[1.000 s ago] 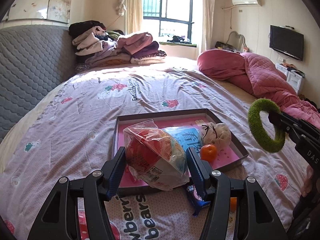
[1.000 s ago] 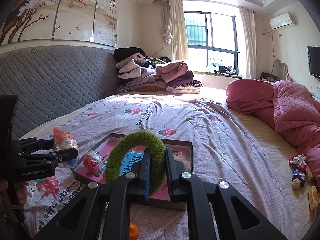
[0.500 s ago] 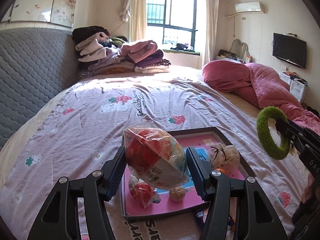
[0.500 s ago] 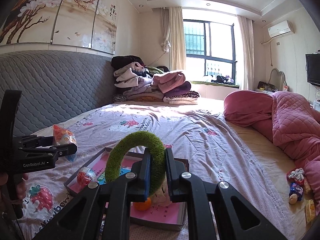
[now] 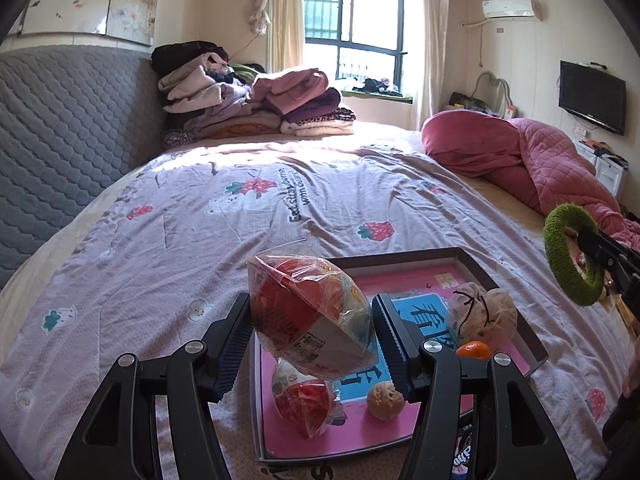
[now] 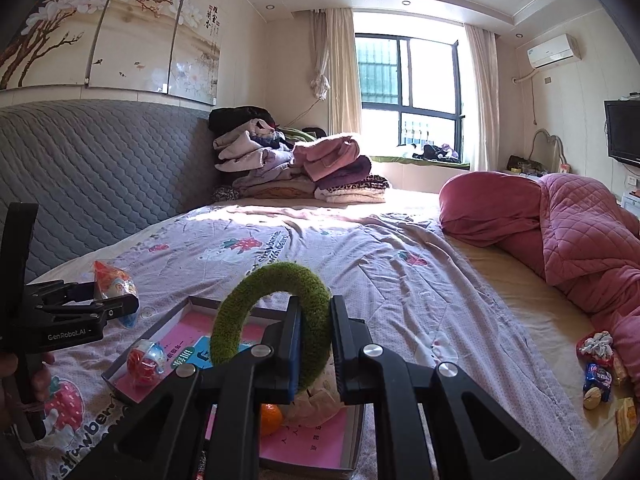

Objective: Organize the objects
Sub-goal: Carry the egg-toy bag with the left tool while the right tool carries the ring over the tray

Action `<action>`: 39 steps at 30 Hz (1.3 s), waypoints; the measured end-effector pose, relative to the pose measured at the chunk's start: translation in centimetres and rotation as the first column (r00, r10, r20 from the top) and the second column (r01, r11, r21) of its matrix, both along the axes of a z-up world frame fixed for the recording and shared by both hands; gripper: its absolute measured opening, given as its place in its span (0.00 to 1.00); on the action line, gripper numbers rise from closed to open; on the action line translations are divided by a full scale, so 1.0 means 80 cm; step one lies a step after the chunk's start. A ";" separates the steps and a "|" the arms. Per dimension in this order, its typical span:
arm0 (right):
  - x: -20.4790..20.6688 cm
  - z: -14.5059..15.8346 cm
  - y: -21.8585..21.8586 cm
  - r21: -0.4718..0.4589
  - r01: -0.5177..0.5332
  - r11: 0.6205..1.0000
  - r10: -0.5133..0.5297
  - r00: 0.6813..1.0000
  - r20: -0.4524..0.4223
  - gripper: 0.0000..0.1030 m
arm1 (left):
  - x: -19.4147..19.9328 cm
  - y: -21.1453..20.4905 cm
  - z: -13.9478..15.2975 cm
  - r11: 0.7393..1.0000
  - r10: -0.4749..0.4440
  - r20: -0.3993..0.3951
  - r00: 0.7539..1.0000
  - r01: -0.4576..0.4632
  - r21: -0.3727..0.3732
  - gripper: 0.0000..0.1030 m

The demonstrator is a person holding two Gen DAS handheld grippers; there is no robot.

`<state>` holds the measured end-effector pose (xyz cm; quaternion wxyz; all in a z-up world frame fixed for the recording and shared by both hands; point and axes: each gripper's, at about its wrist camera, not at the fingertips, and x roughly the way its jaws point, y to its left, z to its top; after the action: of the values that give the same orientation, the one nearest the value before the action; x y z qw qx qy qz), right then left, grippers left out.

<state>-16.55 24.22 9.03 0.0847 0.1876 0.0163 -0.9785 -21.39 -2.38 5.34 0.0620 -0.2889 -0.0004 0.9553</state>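
Sunlit bed [image 5: 320,208] fills both views. Nearest, left gripper [image 5: 312,332] clamps a wrapped snack bag [image 5: 308,316] above the tray [image 5: 496,276] at 5 o'clock; right gripper [image 6: 315,344] pinches a green ring [image 6: 276,312]. Folded clothes [image 6: 296,164] lie far at 12.

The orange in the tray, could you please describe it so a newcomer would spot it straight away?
On the bed lies a shallow tray with a pink floor. The orange sits near its right wall, just in front of a pale tied pouch. It is the only small, smooth, bright orange ball there, unwrapped.
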 end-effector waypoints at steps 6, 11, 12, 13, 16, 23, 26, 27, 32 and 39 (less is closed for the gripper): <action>-0.013 -0.021 0.004 -0.005 0.007 1.000 -0.007 0.998 0.064 0.13 | -0.008 0.008 -0.014 1.000 -0.016 0.011 1.000 0.016 -0.005 0.60; -0.020 -0.035 0.000 0.009 0.000 1.000 -0.001 0.995 0.100 0.13 | -0.007 0.020 -0.023 0.999 -0.044 0.019 0.999 0.044 -0.013 0.60; -0.020 -0.038 0.000 0.012 0.000 1.000 -0.001 0.995 0.104 0.13 | -0.007 0.022 -0.025 0.999 -0.048 0.022 0.999 0.048 -0.017 0.60; -0.021 -0.039 0.000 0.013 -0.002 1.000 0.001 0.994 0.107 0.13 | -0.007 0.025 -0.027 0.998 -0.053 0.025 0.998 0.054 -0.020 0.60; -0.023 -0.045 -0.003 0.022 -0.008 1.000 0.006 0.993 0.120 0.13 | -0.007 0.032 -0.034 0.997 -0.071 0.035 0.997 0.072 -0.026 0.60; -0.028 -0.055 -0.006 0.040 -0.002 0.999 -0.004 0.989 0.146 0.14 | -0.009 0.049 -0.051 0.992 -0.116 0.074 0.991 0.118 -0.034 0.60; -0.030 -0.060 -0.007 0.046 0.002 0.999 -0.009 0.987 0.163 0.13 | -0.007 0.055 -0.055 0.991 -0.128 0.082 0.988 0.131 -0.032 0.60; -0.031 -0.062 -0.007 0.046 0.001 0.999 -0.008 0.986 0.169 0.13 | -0.006 0.056 -0.055 0.990 -0.132 0.084 0.988 0.135 -0.032 0.60; -0.037 -0.070 -0.008 0.067 0.007 0.998 -0.021 0.980 0.200 0.14 | -0.006 0.060 -0.060 0.989 -0.142 0.098 0.985 0.145 -0.026 0.60; -0.041 -0.081 -0.008 0.081 0.009 0.997 -0.028 0.972 0.232 0.14 | -0.008 0.060 -0.065 0.989 -0.139 0.111 0.984 0.143 -0.028 0.60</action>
<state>-19.81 23.56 2.58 0.0693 0.3045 0.0434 -0.9490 -22.04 2.44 0.11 0.1241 -0.3407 0.0336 0.9314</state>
